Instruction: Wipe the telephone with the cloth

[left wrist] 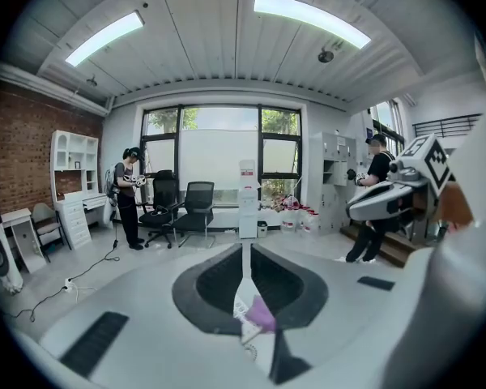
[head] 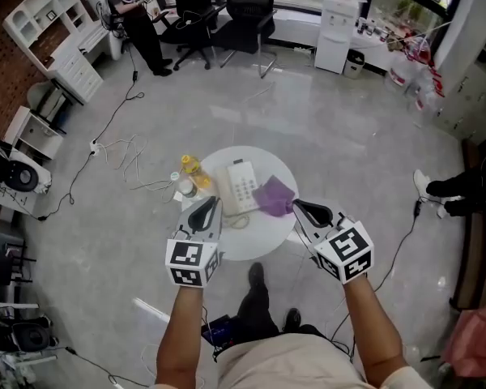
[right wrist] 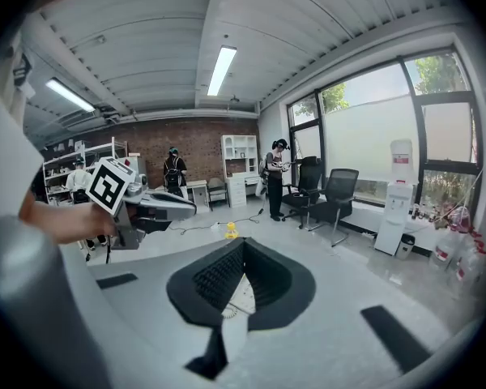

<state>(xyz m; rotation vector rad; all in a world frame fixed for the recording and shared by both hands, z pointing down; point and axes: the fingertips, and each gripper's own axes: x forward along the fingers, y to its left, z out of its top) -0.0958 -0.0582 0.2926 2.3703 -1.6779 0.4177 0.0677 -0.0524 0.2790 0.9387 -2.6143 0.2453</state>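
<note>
A white telephone (head: 242, 186) lies on the small round white table (head: 251, 245), with a crumpled purple cloth (head: 274, 196) right of it, touching its edge. My left gripper (head: 205, 207) hovers over the table's near left side, jaws shut and empty. My right gripper (head: 303, 208) hangs at the table's near right edge, just right of the cloth, also shut and empty. In the left gripper view the shut left gripper (left wrist: 245, 254) lets a sliver of the cloth (left wrist: 264, 314) show below. In the right gripper view the right gripper (right wrist: 241, 250) is shut too.
Yellow bottles (head: 193, 171) and a small white jar (head: 185, 189) stand at the table's left. Cables (head: 125, 156) trail on the floor to the left. Black office chairs (head: 247, 10), a water dispenser (head: 337, 23) and a person (head: 138, 14) are far back. White shelves (head: 57, 35) line the left wall.
</note>
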